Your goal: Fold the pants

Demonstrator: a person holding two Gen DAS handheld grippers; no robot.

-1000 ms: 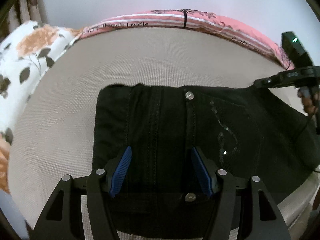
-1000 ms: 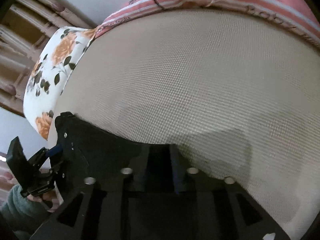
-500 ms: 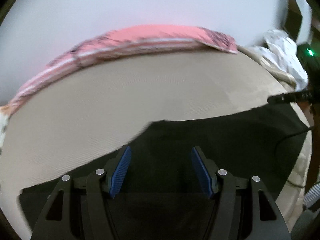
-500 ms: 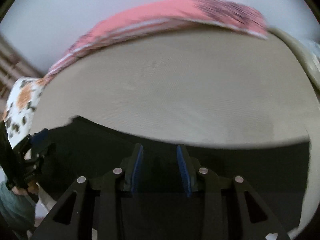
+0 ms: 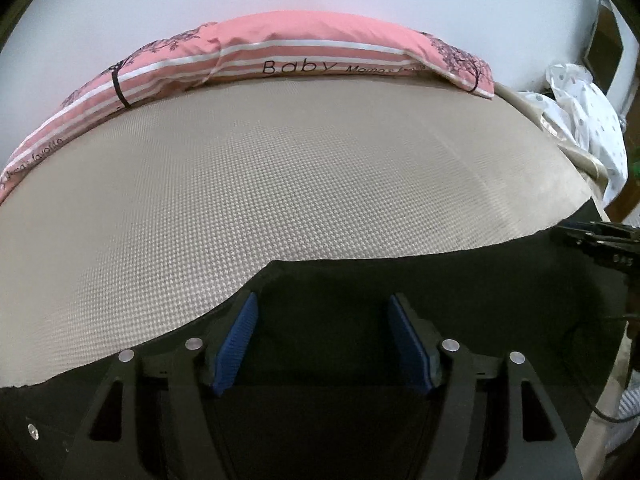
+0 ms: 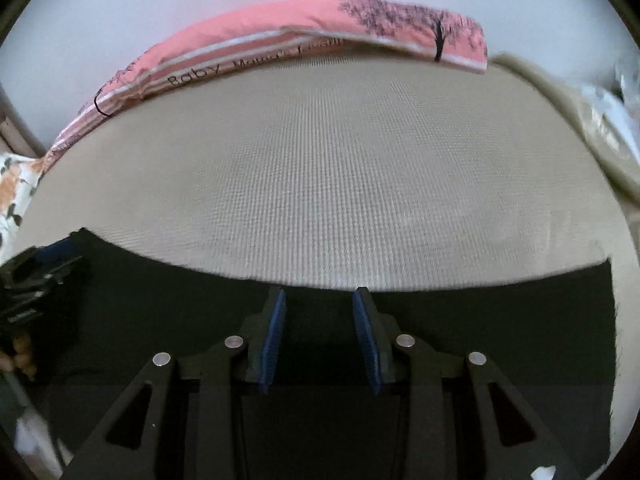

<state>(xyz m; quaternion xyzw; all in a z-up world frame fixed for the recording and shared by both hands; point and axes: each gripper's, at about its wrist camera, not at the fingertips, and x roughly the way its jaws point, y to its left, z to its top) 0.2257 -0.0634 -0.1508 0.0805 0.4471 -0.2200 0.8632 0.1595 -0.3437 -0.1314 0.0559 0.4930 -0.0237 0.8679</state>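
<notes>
The pants point(image 5: 400, 292) lay on the bed point(image 5: 280, 184), long axis crosswise beneath 2 grippers: left gripper point(image 5: 322, 340) wide, just opened further (nothing pinched), right gripper point(image 6: 318, 338) narrower, nothing visibly gripped.

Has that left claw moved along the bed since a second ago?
Yes. The left claw has swung rightward along the black pants: the flowered pillow is gone from its view, and the pink pillow's right end now shows.
</notes>
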